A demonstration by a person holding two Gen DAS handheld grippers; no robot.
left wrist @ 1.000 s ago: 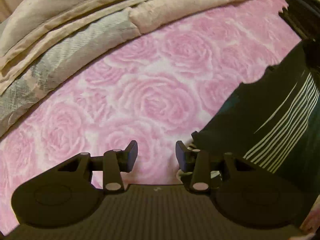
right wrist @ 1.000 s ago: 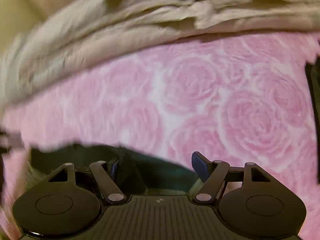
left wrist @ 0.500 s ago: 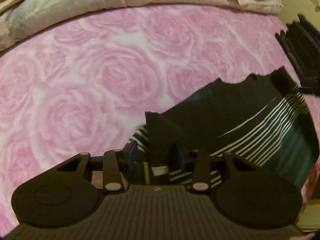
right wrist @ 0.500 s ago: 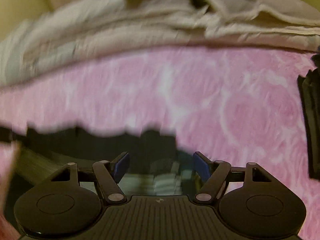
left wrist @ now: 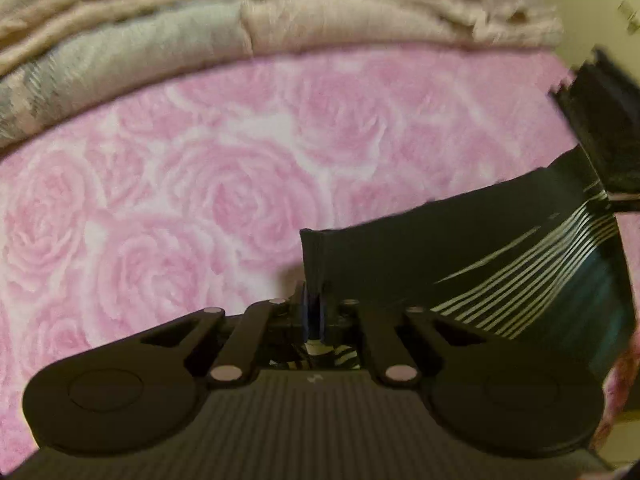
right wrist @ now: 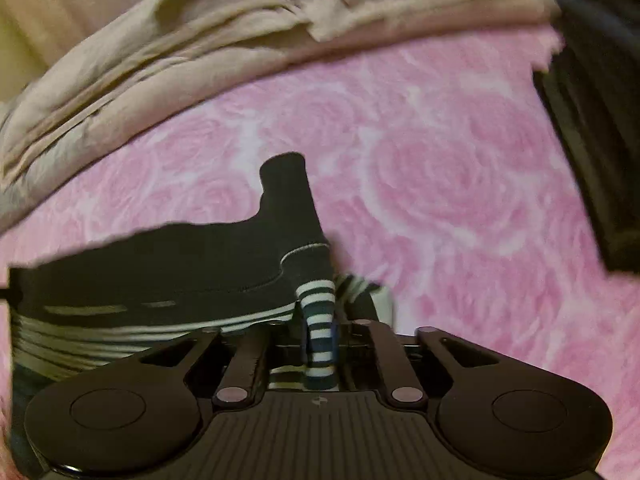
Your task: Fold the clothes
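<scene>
Striped dark garment (left wrist: 472, 264), black with thin white lines and a band of teal, hangs stretched between the two tools just above the pink rose-print bedspread (left wrist: 208, 184). Left hand-held gripper (left wrist: 314, 312) has its jaws brought together on a ribbed black edge of the cloth, only a thin sliver of fabric showing between them. Right hand-held gripper (right wrist: 320, 340) is likewise closed, pinching a narrow striped fold (right wrist: 318, 320) that rises out from between its jaws; a black tab of the same garment stands up beyond it.

Taking the bedspread as the landmark: the garment is over its near part, while a heap of beige and grey bedding (left wrist: 200, 24) lies along its far edge, and a dark ribbed object (right wrist: 592, 128) sits at its right-hand edge, its nature unclear. Both views are somewhat blurred.

Holding two separate spots on one edge seems meant to keep the cloth taut and flat between the grips, so that it can be lifted, spread or laid over itself without bunching. Whether this is a spreading-out ahead of a fold or the carrying-over of a fold cannot be settled from how the cloth lies.
</scene>
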